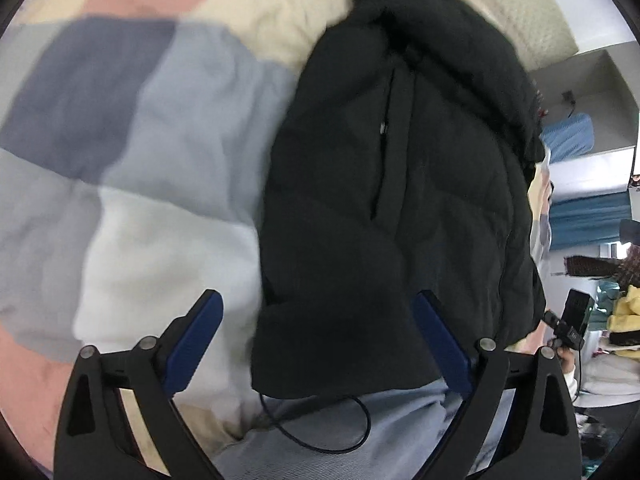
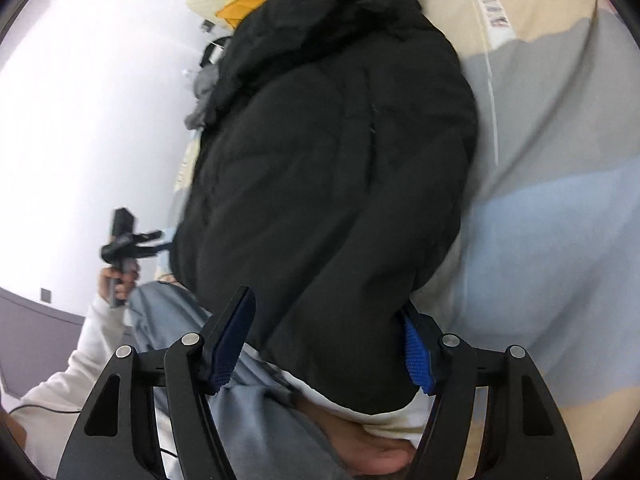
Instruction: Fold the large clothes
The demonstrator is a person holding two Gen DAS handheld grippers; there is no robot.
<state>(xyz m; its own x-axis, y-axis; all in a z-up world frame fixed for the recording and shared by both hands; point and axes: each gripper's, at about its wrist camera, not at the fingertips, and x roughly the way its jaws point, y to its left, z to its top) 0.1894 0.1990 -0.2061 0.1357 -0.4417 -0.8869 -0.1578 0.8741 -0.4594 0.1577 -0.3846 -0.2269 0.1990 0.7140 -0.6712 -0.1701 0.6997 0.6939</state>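
Note:
A large black puffer jacket (image 1: 400, 184) lies lengthwise on a patchwork quilt (image 1: 132, 152), zipper up, hem towards me. It also shows in the right wrist view (image 2: 332, 184). My left gripper (image 1: 320, 340) is open, its blue-padded fingers (image 1: 196, 340) spread wide over the jacket's hem and left edge, holding nothing. My right gripper (image 2: 328, 340) is open too, fingers either side of the jacket's hem; the right pad (image 2: 418, 360) is partly hidden behind the fabric. The left gripper appears in the right wrist view (image 2: 124, 240), held in a hand.
The quilt (image 2: 540, 240) has grey, blue, cream and pink patches. My jeans-clad legs (image 2: 256, 420) and a black cable (image 1: 344, 432) sit below the hem. A yellow item (image 2: 256, 4) lies beyond the collar. Shelves and cluttered clothes (image 1: 624, 312) stand at right.

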